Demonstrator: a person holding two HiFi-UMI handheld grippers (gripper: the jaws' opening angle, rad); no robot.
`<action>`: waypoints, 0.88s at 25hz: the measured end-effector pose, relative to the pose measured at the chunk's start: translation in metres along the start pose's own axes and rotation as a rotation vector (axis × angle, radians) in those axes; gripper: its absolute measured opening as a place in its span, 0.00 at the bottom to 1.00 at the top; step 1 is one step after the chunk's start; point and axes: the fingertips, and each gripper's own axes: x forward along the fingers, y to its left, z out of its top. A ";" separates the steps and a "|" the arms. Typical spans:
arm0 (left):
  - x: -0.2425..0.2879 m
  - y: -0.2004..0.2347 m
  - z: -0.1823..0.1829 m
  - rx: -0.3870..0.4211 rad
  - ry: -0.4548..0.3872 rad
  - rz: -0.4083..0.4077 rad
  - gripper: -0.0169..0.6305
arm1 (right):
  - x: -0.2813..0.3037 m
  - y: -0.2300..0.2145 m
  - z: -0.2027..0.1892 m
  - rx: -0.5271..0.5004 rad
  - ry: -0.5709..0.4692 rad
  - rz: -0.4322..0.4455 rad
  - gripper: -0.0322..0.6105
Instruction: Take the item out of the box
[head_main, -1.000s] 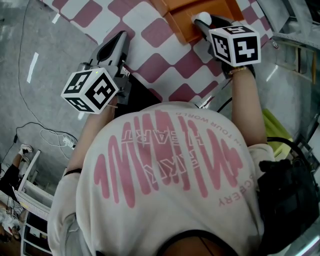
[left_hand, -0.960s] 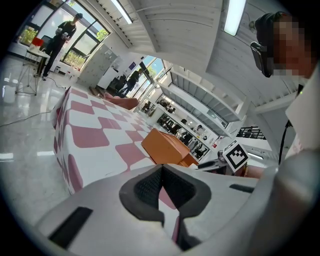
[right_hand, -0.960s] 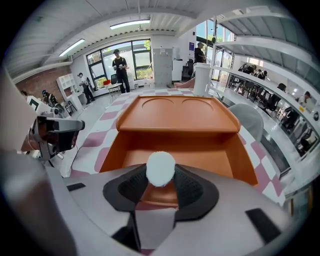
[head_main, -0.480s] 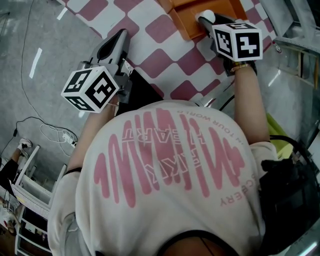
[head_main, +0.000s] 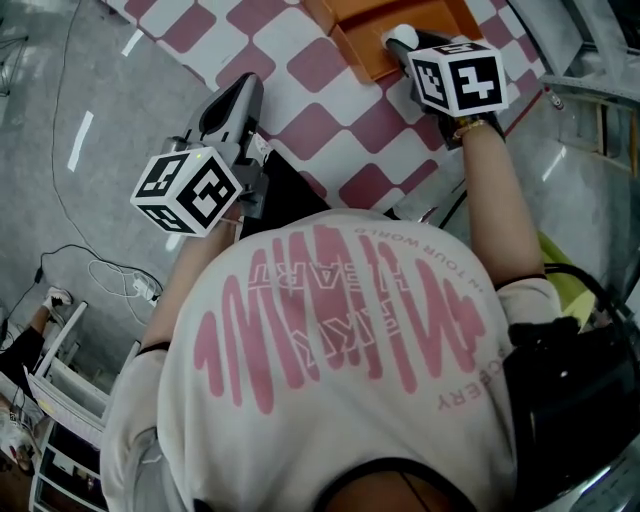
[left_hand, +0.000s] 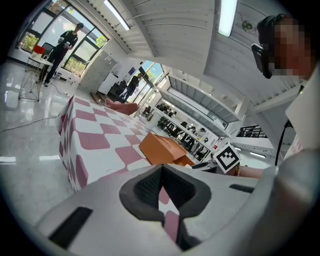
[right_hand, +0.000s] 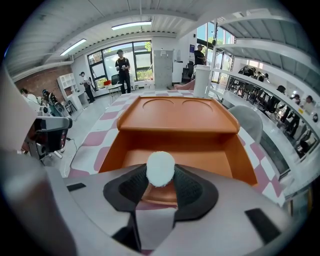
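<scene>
An open orange box (right_hand: 180, 142) lies on the pink-and-white checked table (right_hand: 92, 140), its lid (right_hand: 175, 114) folded back. My right gripper (right_hand: 160, 176) points down over the box's near wall and is shut on a white ball (right_hand: 160, 169) held between its pads. In the head view the ball (head_main: 398, 34) shows at the jaw tips by the box (head_main: 352, 42). My left gripper (left_hand: 161, 174) hangs near the table's left edge, well apart from the box (left_hand: 162, 150). Its pads meet with nothing between them. From above, the left gripper (head_main: 243, 92) sits left of the right one (head_main: 402, 42).
The table's corner and edge (left_hand: 70, 150) drop to a shiny grey floor (head_main: 90, 90) with cables (head_main: 110, 270). People stand far off by the windows (right_hand: 121, 62). A white cylinder (right_hand: 201, 80) stands beyond the box. The person's torso (head_main: 330, 360) fills the lower head view.
The left gripper has shifted a little along the table's edge. The right gripper stays at the box's near wall with the white ball still in its jaws.
</scene>
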 end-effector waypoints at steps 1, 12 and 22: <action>-0.002 -0.002 0.000 0.000 -0.002 0.000 0.04 | 0.000 0.000 -0.001 0.000 0.000 0.000 0.28; -0.027 -0.011 0.010 -0.013 -0.070 0.037 0.04 | -0.002 0.002 -0.003 -0.003 0.003 -0.013 0.28; -0.036 -0.022 0.017 0.002 -0.108 0.048 0.04 | -0.006 0.002 -0.003 0.022 -0.043 -0.022 0.28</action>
